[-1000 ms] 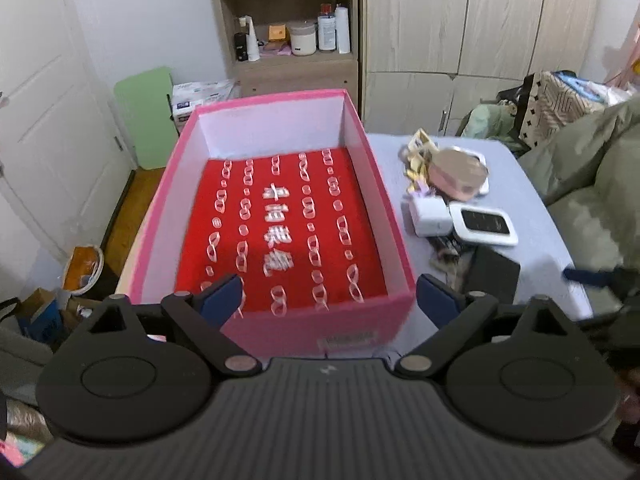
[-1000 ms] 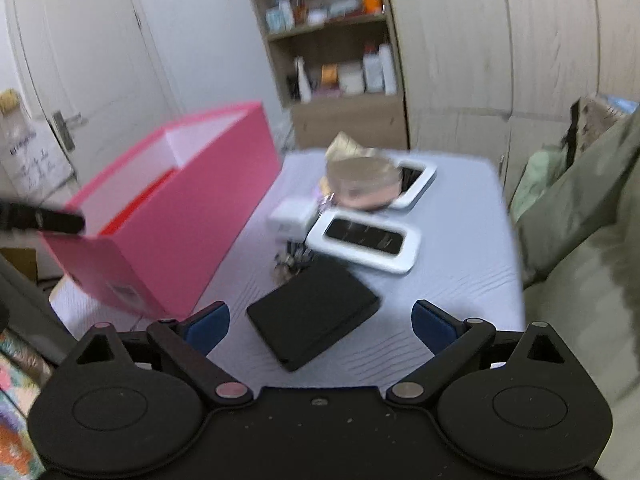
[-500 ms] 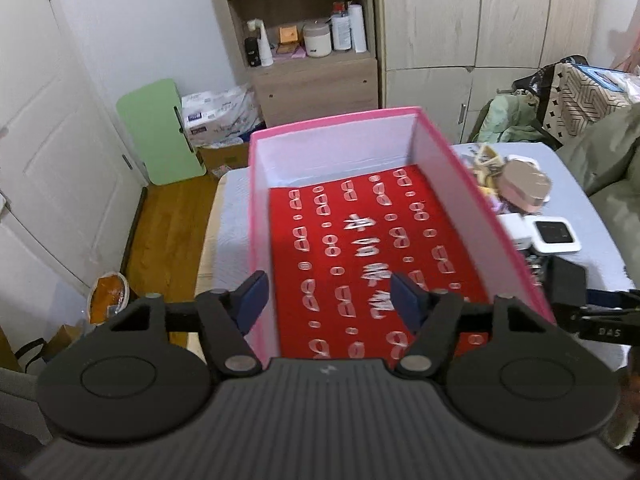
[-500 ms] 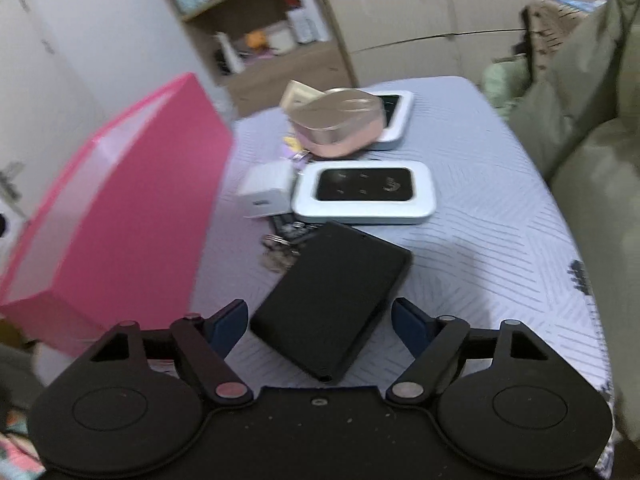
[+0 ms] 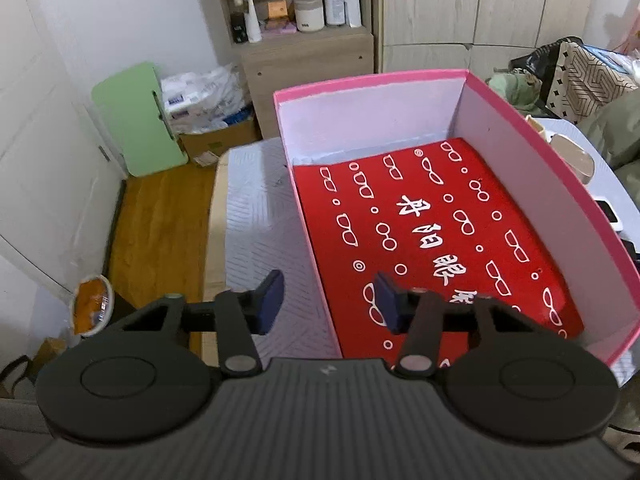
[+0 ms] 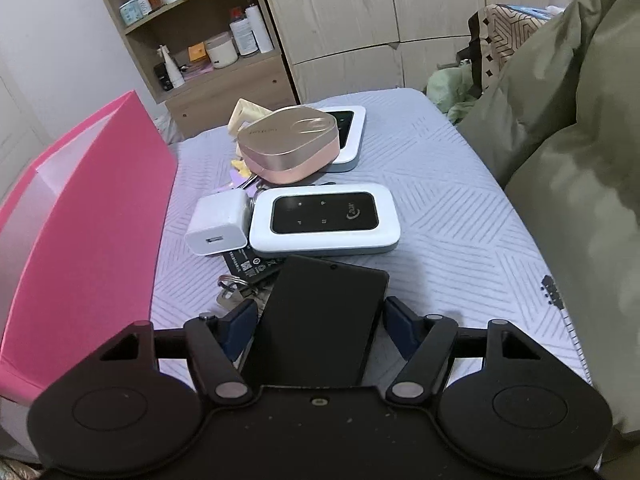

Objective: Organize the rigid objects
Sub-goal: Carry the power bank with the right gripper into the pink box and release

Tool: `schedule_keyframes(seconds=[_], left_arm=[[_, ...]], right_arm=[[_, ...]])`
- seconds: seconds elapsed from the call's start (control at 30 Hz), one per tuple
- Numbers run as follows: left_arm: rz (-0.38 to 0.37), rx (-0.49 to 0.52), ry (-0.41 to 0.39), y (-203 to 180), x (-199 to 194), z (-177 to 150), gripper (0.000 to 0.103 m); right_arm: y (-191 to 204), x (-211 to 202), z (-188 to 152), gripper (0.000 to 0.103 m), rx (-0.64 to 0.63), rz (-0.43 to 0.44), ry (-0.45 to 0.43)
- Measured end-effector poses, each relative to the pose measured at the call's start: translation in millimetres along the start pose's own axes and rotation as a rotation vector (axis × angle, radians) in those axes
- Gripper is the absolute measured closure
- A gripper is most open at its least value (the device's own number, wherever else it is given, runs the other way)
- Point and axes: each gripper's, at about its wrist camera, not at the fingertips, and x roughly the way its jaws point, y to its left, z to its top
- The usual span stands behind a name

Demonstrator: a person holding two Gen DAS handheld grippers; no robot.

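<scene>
Our left claw (image 5: 328,300) is closing astride the left wall of the pink box (image 5: 308,232), pads not yet touching. Our right claw (image 6: 318,324) is closing around the black phone (image 6: 320,320) on the bench (image 6: 448,216), gaps remaining.

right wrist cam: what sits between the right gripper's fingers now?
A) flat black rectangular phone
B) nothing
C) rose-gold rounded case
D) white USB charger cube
A: the flat black rectangular phone lies between the closing jaws of the right gripper; the white USB charger cube and rose-gold rounded case lie farther off on the table.
</scene>
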Motion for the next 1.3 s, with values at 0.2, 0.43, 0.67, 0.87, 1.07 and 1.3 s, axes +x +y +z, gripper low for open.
schedule_keyframes(seconds=[0.2,0.43,0.67,0.87,1.07,1.3], left_arm=[[-0.038,-0.036,-0.012,3,10,-3,0.078],[0.002,-0.116,-0.075,8,11,-10,0.094],[0.022,-0.123,-0.117,-1,13,-13,0.094],[0.032,-0.132,-0.169,-6,14,-15,0.094],[0.048,-0.135,-0.171,-10,17,-13,0.094],[0.041,-0.17,-0.167,-8,20,-13,0.096]], right_arm=[[1,-17,7,0.031,0.011,0.058,-0.059],[19,-40,15,0.031,-0.043,0.093,-0.167],[43,-72,32,0.031,-0.106,0.146,-0.268],[81,-97,65,0.031,-0.164,0.314,-0.28],[145,-69,105,0.031,-0.251,0.44,-0.134],[208,23,132,0.031,-0.292,0.421,0.097]])
